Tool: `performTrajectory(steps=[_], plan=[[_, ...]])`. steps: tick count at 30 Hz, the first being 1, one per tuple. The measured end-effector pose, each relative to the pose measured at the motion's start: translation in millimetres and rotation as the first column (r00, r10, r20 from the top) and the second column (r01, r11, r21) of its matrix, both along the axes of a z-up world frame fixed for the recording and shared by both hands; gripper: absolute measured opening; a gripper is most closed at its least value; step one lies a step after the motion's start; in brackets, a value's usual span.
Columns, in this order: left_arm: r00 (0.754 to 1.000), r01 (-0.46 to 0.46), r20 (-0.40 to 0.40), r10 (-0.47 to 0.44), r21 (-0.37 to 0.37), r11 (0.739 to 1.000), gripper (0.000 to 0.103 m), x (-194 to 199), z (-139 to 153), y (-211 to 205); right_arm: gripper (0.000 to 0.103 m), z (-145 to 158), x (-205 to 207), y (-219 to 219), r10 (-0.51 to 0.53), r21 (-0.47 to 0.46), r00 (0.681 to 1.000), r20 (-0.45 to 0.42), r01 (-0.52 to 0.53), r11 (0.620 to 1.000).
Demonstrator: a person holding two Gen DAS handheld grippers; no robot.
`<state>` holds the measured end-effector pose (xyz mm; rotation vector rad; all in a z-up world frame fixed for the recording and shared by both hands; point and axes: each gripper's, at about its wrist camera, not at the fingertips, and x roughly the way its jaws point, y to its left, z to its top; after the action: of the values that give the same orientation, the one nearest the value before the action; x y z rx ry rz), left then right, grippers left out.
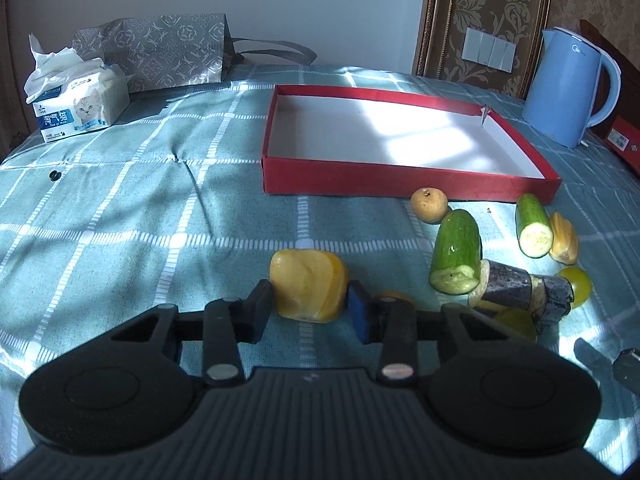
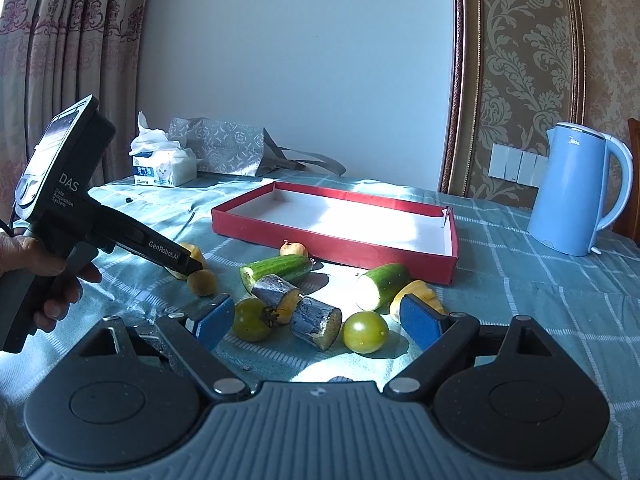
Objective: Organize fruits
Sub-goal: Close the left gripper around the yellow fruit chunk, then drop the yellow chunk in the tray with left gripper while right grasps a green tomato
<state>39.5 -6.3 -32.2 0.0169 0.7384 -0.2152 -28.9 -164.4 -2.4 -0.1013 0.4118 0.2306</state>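
My left gripper (image 1: pixel 311 306) is shut on a chunky yellow fruit piece (image 1: pixel 308 286), a pad pressing each side, low over the checked cloth. In the right wrist view a hand holds that gripper (image 2: pixel 188 266) at the left. My right gripper (image 2: pixel 316 320) stands open above two green tomatoes (image 2: pixel 251 319) (image 2: pixel 365 333) and two sugarcane pieces (image 2: pixel 316 322), holding nothing. Two cucumber halves (image 1: pixel 458 254) (image 1: pixel 532 226), a small brown round fruit (image 1: pixel 429 205) and another yellow piece (image 1: pixel 564 238) lie in front of the red box (image 1: pixel 400 184), whose white inside holds nothing.
A blue kettle (image 1: pixel 568 88) stands at the back right beside the box. A tissue pack (image 1: pixel 76 108) and a patterned gift bag (image 1: pixel 160 52) sit at the back left. The person's hand (image 2: pixel 36 264) is at the left edge.
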Motion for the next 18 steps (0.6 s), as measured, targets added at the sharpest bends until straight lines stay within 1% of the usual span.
performTrajectory(steps=[5, 7, 8, 11, 18], plan=[[1.000, -0.010, -0.017, 0.008, -0.072, 0.997, 0.037, -2, 3, 10, 0.091, -2, 1, -1, -0.003, 0.004, 1.000, -0.004, 0.003, 1.000], [1.000, -0.005, -0.009, 0.004, -0.112, 0.994, 0.037, -4, 7, 15, 0.091, -2, 1, -1, -0.001, 0.003, 1.000, -0.004, 0.002, 1.000], [1.000, -0.001, 0.001, 0.001, -0.117, 0.993, 0.037, -6, 10, 17, 0.091, -2, 2, -1, -0.002, 0.001, 1.000, -0.005, 0.002, 1.000], [0.999, 0.011, 0.048, -0.007, -0.082, 0.997, 0.037, -12, 21, 15, 0.091, -2, 3, -2, -0.004, 0.000, 1.000, -0.006, 0.004, 1.000], [0.992, 0.042, 0.122, -0.035, -0.057, 0.997, 0.037, -15, 46, 3, 0.091, -5, 7, -10, -0.017, -0.008, 1.000, -0.023, 0.016, 1.000]])
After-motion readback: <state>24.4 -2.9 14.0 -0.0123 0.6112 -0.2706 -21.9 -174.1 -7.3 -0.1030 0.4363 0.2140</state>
